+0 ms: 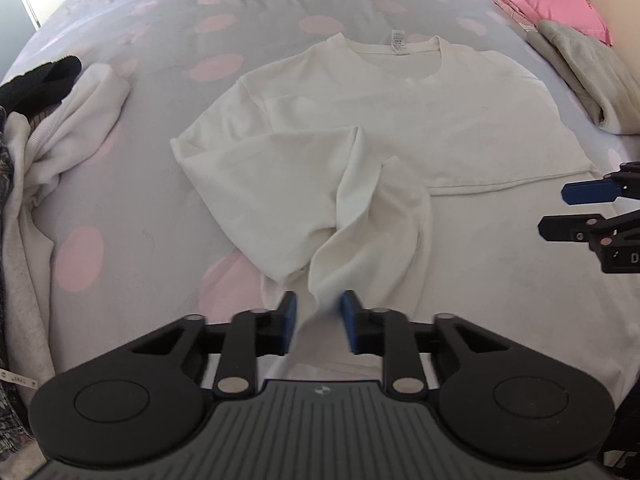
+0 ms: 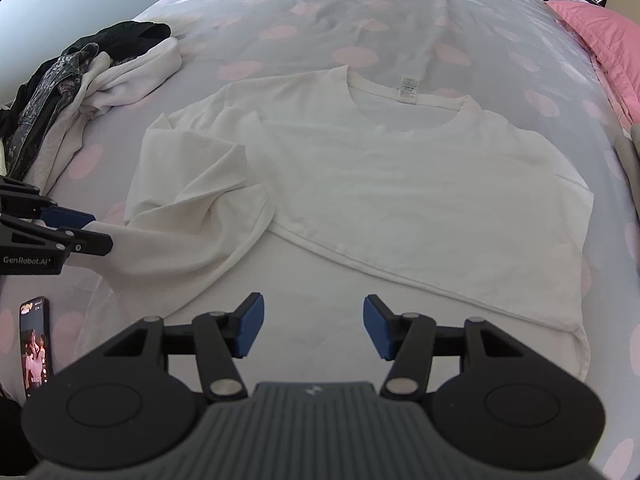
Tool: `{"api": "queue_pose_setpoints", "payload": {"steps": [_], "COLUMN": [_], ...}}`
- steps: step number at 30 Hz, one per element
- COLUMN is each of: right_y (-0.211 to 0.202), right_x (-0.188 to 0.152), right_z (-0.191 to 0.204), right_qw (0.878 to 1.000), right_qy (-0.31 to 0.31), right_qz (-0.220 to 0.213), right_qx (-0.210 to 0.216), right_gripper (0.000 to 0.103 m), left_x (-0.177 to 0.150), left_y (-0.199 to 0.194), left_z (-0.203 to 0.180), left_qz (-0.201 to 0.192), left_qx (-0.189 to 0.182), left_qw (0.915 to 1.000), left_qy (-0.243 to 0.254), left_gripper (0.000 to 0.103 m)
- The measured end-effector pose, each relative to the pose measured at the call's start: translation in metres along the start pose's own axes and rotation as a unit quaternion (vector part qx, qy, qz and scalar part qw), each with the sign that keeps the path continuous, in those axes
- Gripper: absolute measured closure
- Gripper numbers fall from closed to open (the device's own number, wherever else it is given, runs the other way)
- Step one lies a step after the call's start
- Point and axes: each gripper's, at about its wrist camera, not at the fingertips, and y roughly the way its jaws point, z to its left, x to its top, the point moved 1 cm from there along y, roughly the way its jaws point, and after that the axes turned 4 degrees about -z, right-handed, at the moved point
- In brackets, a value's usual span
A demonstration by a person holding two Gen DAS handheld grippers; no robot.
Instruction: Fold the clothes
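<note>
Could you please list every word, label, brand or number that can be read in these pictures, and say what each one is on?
"GenRobot.AI", last letter cut off: side of the left tongs.
"D", the rest cut off: side of the right tongs.
Neck label of the white T-shirt: too small to read.
Tag on the clothes pile: blurred.
Phone screen: unreadable.

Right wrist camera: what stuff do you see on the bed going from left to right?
Phone → pile of clothes → white T-shirt → pink pillow.

Clothes pile (image 1: 24,152) cut by left edge; phone (image 2: 35,344) screen blurred.
</note>
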Motion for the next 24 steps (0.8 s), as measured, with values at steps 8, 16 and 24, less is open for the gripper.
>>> {"api": "queue_pose_setpoints", "payload": {"steps": [8, 16, 24], "right_y": [-0.008, -0.027, -0.027], "right_x": [0.0, -0.003, -0.003], "right_z": [0.024, 0.055, 0.055], "right_qw": [0.998, 0.991, 0.993], "right_qy": [-0.028, -0.045, -0.001], "right_qz": [-0.01, -0.033, -0.044], "right_qx": [0.047, 0.12, 0.112], "right_gripper": [0.045, 0.044, 0.04], "left_x": [0.015, 0.032, 0.039], "left_y": [-0.009, -0.013, -0.017], "left_z": [-0.024, -0.052, -0.066], "left_qz": [-0.017, -0.039, -0.062], "left_qx": [-0.064, -0.124, -0.153], "left_qw": [0.9978, 0.9911, 0.9848], "left_qy": [-0.005, -0.031, -0.056], "left_gripper": [0.101, 0.101, 0.101]}}
